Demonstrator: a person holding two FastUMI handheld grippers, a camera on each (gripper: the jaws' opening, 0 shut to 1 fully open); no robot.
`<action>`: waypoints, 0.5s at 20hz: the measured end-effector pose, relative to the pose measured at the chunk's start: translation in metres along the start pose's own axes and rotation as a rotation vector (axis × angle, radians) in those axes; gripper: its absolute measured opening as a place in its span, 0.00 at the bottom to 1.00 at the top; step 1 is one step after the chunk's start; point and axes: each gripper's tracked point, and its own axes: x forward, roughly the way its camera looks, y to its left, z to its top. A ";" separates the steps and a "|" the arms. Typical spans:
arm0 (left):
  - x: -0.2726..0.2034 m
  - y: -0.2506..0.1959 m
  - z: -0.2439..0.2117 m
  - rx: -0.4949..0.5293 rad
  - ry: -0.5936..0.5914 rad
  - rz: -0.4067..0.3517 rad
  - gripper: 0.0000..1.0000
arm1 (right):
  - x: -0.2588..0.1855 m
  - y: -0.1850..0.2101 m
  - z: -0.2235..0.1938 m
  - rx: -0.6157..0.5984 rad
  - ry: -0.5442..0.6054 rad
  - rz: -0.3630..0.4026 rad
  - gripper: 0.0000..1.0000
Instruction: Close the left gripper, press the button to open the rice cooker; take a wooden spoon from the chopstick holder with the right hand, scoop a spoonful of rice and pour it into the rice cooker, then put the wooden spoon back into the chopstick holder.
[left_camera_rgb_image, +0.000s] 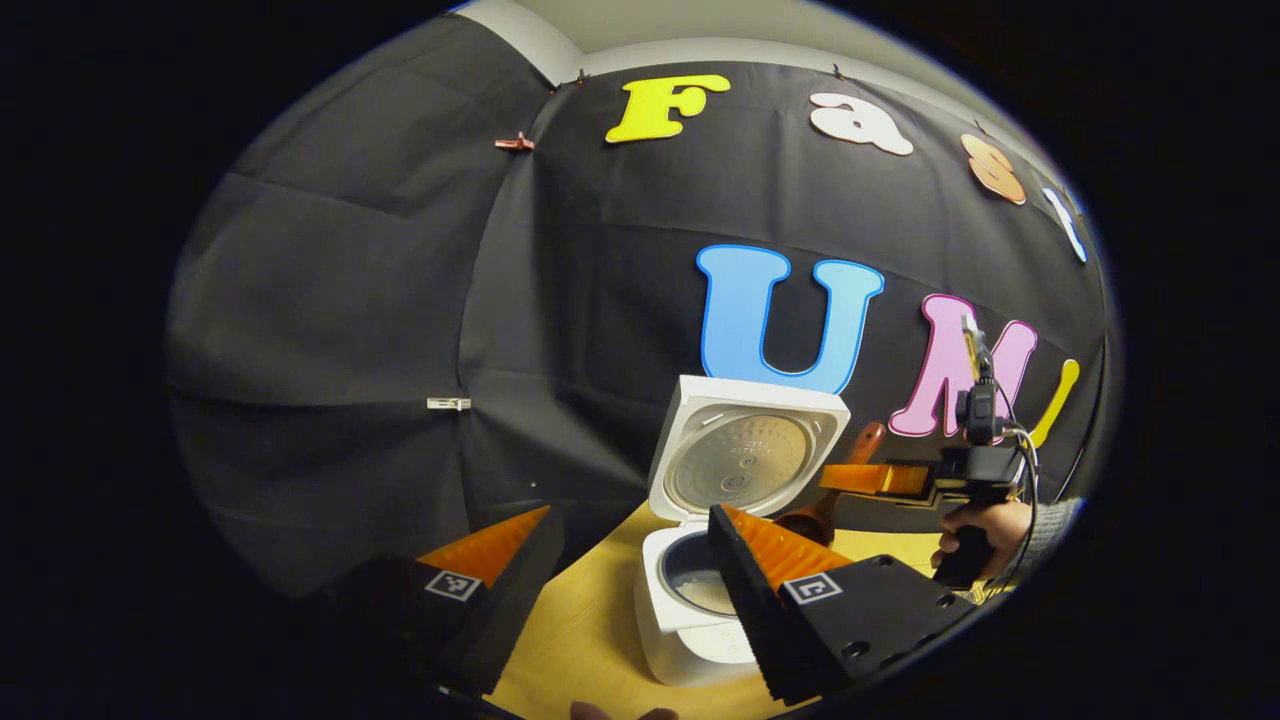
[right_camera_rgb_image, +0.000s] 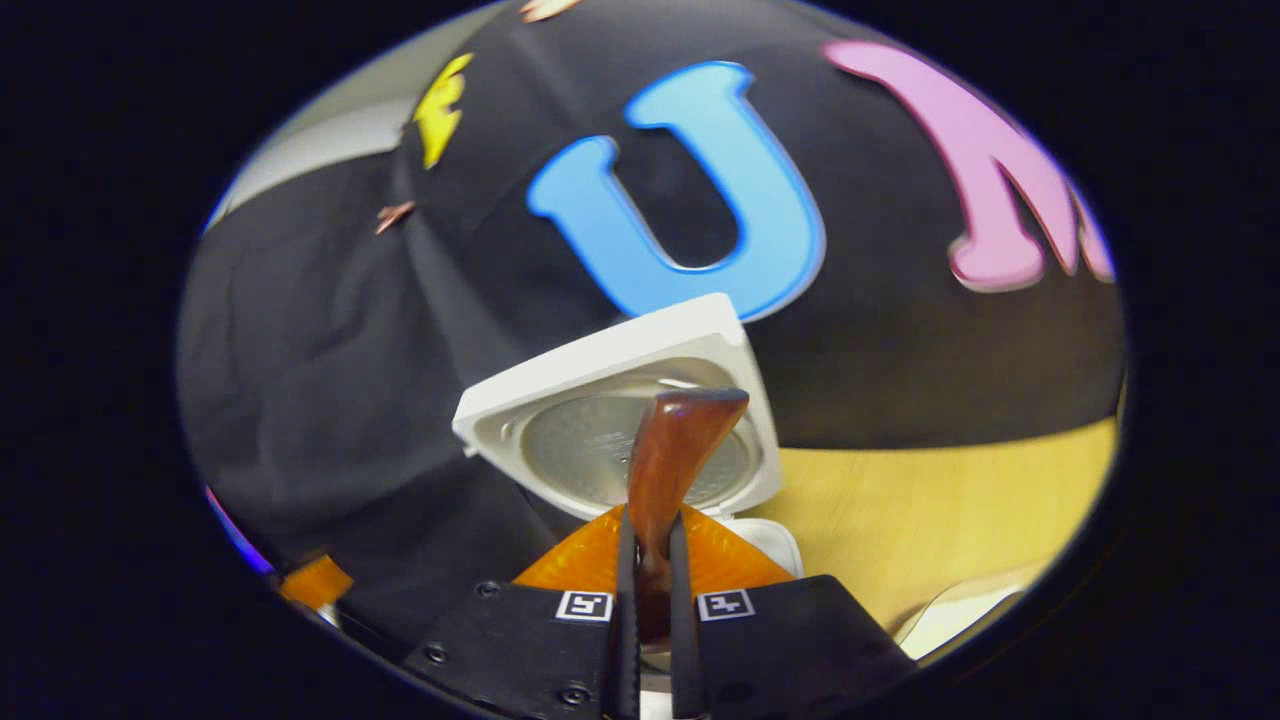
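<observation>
Both right gripper (right_camera_rgb_image: 650, 560) fingers pinch smooth wooden spoon (right_camera_rgb_image: 672, 450); left gripper (left_camera_rgb_image: 630, 560) gapes.

White rice cooker (left_camera_rgb_image: 690, 610) stands open, lid upright; brown wooden spoon (right_camera_rgb_image: 672, 460) tilted above it.

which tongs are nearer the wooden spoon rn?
Right. The right tongs are shut on the wooden spoon beside the open rice cooker. The left tongs stand open, apart from it.

The left gripper view looked from low over the table (left_camera_rgb_image: 590, 640) toward the open rice cooker (left_camera_rgb_image: 700, 600) at lower centre; the right gripper view faced its lid (right_camera_rgb_image: 610, 400) closer.
</observation>
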 end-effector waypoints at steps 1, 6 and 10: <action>0.000 -0.002 0.001 0.004 0.000 -0.003 0.94 | -0.001 -0.005 0.003 0.047 -0.013 -0.004 0.16; 0.012 -0.022 0.007 0.022 0.003 -0.048 0.94 | -0.051 -0.038 0.046 0.129 -0.122 -0.013 0.16; 0.027 -0.052 0.010 0.030 0.005 -0.111 0.94 | -0.119 -0.077 0.088 0.198 -0.219 -0.028 0.16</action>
